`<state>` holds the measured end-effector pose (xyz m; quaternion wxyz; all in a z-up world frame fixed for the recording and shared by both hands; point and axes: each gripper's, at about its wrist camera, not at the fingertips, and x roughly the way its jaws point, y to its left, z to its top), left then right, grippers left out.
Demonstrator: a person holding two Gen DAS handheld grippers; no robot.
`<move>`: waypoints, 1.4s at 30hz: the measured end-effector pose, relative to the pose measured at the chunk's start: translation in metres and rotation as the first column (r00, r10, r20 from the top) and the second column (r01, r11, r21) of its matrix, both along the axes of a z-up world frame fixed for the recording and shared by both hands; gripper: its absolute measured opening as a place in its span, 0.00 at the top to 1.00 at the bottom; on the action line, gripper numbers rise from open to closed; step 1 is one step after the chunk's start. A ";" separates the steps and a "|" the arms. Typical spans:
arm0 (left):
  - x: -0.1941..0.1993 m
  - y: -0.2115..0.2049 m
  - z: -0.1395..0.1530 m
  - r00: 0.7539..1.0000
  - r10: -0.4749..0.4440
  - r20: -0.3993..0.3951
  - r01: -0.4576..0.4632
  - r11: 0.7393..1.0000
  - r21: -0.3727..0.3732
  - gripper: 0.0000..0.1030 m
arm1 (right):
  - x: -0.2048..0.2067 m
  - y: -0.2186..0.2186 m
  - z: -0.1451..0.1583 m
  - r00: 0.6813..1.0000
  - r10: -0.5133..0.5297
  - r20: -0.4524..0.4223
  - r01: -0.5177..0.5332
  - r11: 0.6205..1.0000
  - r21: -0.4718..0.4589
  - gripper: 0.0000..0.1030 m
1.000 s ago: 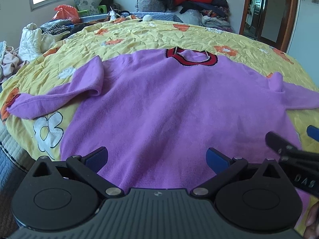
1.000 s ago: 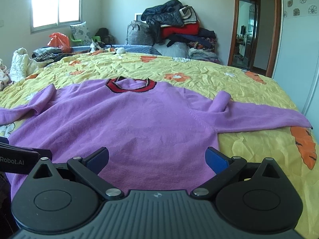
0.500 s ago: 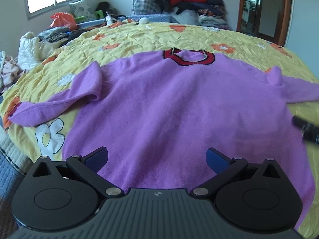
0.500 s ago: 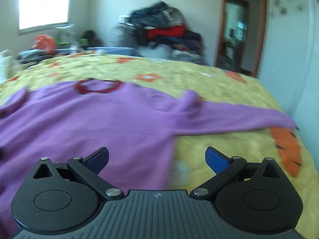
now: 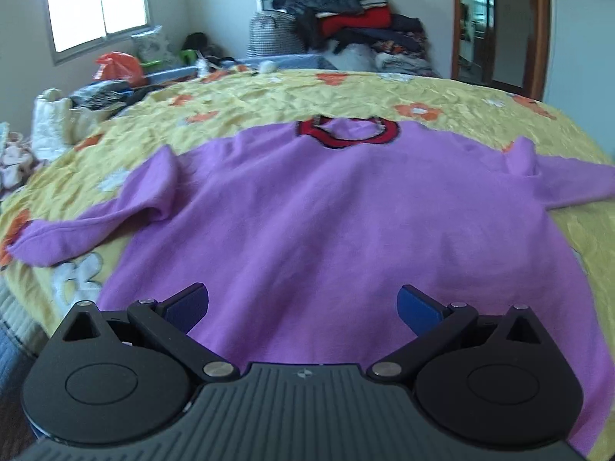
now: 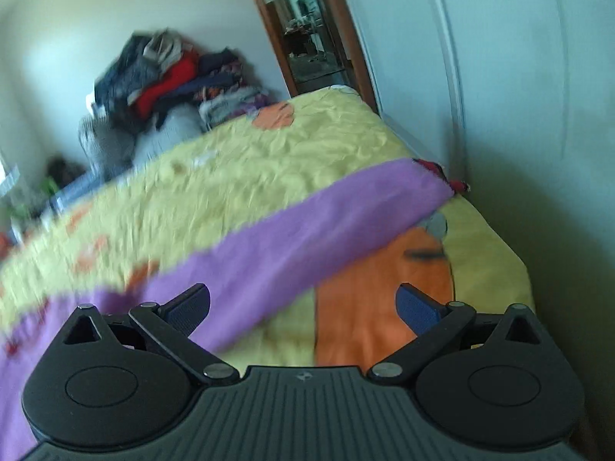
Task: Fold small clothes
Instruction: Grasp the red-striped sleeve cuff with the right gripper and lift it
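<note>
A purple sweater with a red collar lies spread flat on the yellow flowered bedspread, both sleeves stretched out sideways. My left gripper hovers open over the sweater's bottom hem, nothing between its fingers. In the right wrist view the sweater's right sleeve runs diagonally to its red cuff near the bed's edge. My right gripper is open just above the bedspread, at the near side of that sleeve, holding nothing. The view is motion-blurred.
A pile of clothes and bags line the far side of the bed. A white wall and a doorway stand close to the bed's right edge. More laundry lies at the left.
My right gripper has swung right, from facing the sweater's body to facing its right sleeve and the wall. The left gripper has tilted up slightly; the right gripper has left its view.
</note>
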<state>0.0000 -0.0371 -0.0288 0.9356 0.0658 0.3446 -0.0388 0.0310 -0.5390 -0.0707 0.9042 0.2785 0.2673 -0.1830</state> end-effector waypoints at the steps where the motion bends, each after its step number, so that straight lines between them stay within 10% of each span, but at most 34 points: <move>1: 0.003 -0.002 0.000 1.000 -0.018 -0.020 0.018 1.000 -0.013 0.00 | 0.004 -0.013 -0.002 1.000 -0.005 0.029 0.004 0.999 0.045 0.00; 9: 0.019 -0.004 -0.007 0.994 -0.067 -0.084 0.060 0.995 -0.081 0.00 | 0.016 -0.115 -0.032 0.982 -0.139 0.129 0.075 0.909 0.409 0.00; 17: 0.035 -0.016 -0.014 0.990 -0.083 -0.118 0.081 0.996 -0.020 0.00 | 0.033 -0.129 -0.035 0.981 -0.122 0.152 0.050 0.912 0.407 0.03; 18: 0.037 -0.017 -0.015 0.989 -0.081 -0.122 0.080 0.997 -0.009 0.00 | 0.037 -0.130 -0.035 0.982 -0.116 0.151 0.046 0.914 0.404 0.08; 20: 0.041 -0.015 -0.016 0.990 -0.070 -0.124 0.071 0.997 -0.001 0.00 | 0.042 -0.134 -0.040 0.982 -0.136 0.133 0.069 0.905 0.419 0.74; 21: 0.042 -0.013 -0.016 0.990 -0.067 -0.126 0.066 0.998 -0.005 0.00 | 0.043 -0.136 -0.044 0.983 -0.143 0.115 0.080 0.897 0.435 0.87; 29: 0.047 0.004 -0.016 0.988 -0.047 -0.148 0.048 0.999 -0.002 0.00 | 0.041 -0.126 -0.044 0.969 -0.178 0.172 0.099 0.916 0.388 0.94; 42: 0.040 0.024 -0.004 0.993 -0.033 -0.116 0.033 0.999 -0.001 0.00 | 0.026 -0.063 0.072 0.919 0.011 0.393 -0.089 0.979 0.182 0.95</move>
